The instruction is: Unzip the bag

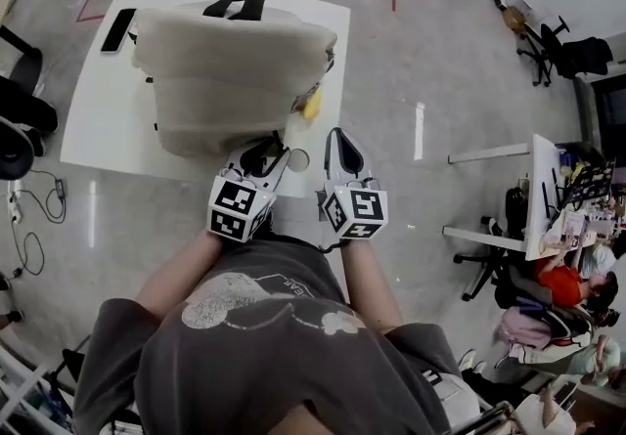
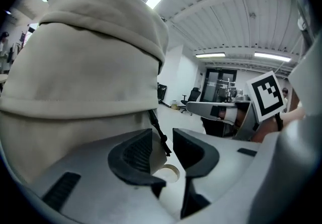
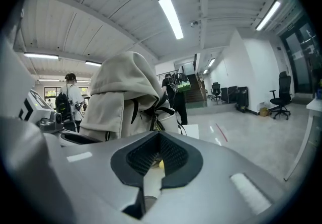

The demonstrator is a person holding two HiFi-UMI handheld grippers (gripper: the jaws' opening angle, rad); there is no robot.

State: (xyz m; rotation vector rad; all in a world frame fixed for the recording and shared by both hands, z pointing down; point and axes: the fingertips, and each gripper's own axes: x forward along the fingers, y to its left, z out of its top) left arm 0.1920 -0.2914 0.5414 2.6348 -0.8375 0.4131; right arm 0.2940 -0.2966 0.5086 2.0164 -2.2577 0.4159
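Observation:
A beige backpack [image 1: 230,62] lies on a white table [image 1: 108,120] and fills the left of the left gripper view [image 2: 80,67]. My left gripper [image 1: 266,152] is at the bag's near right corner with its jaws open [image 2: 162,150]. A black zipper pull cord [image 2: 160,135] hangs in the gap between the pads, and they do not press on it. My right gripper [image 1: 337,138] hovers just right of the left one, off the bag, and its pads meet [image 3: 159,142] with nothing held. In the right gripper view the backpack [image 3: 126,97] stands ahead, its black straps showing.
A black phone [image 1: 118,29] lies at the table's far left corner. A yellow object [image 1: 312,107] sticks out at the bag's right side, and a small pale ring [image 1: 298,159] sits on the table's near edge. Office chairs stand at the left, and desks with seated people [image 1: 562,282] at the right.

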